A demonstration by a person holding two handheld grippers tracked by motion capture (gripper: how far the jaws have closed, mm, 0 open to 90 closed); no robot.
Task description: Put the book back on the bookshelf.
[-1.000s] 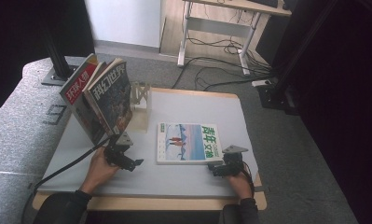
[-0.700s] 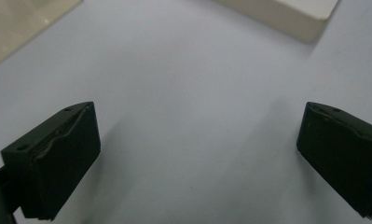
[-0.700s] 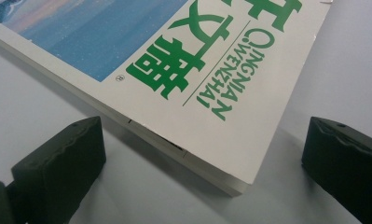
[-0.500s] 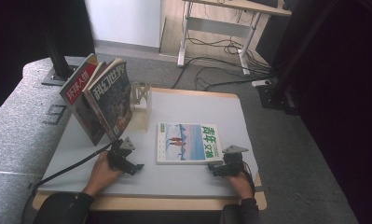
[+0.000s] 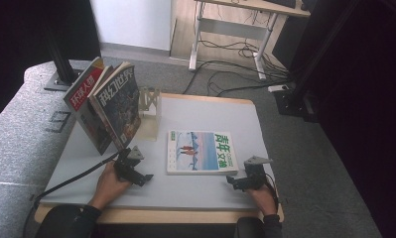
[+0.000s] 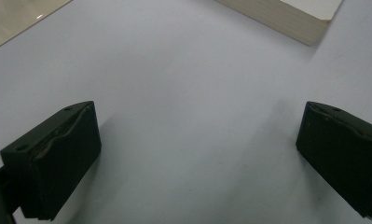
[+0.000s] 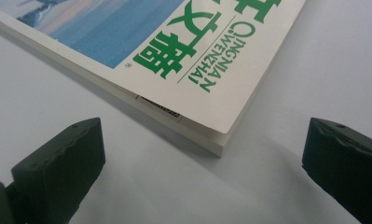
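A magazine (image 5: 200, 151) with a blue and white cover and green lettering lies flat in the middle of the grey table top (image 5: 205, 111). Left of its near left corner, my left gripper (image 5: 147, 177) rests low on the table, open and empty; the left gripper view shows that magazine corner (image 6: 286, 14) beyond the wide-apart jaws. My right gripper (image 5: 230, 181) sits at the magazine's near right corner, open, and the corner (image 7: 211, 126) lies just ahead between its jaws, not touched.
Two magazines (image 5: 108, 109) stand upright, leaning at the table's left side beside a small wooden rack (image 5: 150, 106). A cable (image 5: 71, 178) trails left from my left gripper. Beyond the table are a desk frame (image 5: 230, 29) and floor cables.
My left gripper has slid a little toward the near edge and to the right. The right gripper and the flat magazine have stayed put.
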